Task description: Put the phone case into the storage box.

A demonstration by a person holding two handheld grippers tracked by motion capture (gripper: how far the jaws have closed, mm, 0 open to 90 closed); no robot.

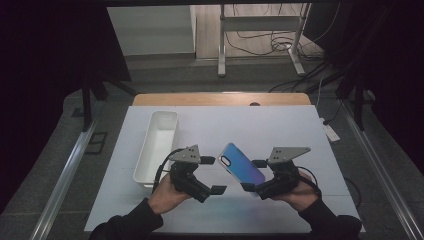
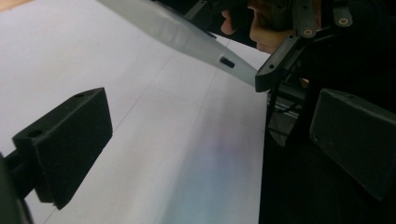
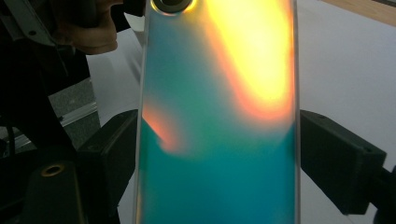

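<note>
An iridescent blue-purple phone case (image 1: pixel 241 165) is held tilted above the white table sheet (image 1: pixel 280 125), camera hole toward the far left. My right gripper (image 1: pixel 254 175) is shut on its lower part, a jaw on each long edge. In the right gripper view the case (image 3: pixel 219 93) glows teal and orange between my right gripper (image 3: pixel 219 163) jaws. My left gripper (image 1: pixel 214 175) stands open just left of the case, nothing between its jaws. In the left gripper view the left gripper (image 2: pixel 212 144) frames bare sheet, and the case's grey edge (image 2: pixel 187 37) crosses above.
A long, empty white tray (image 1: pixel 159 142) lies on the sheet's left side, close behind the left hand. The wooden table edge (image 1: pixel 220 98) shows at the back. Beyond it stand a metal frame's legs (image 1: pixel 221 55) and floor cables.
</note>
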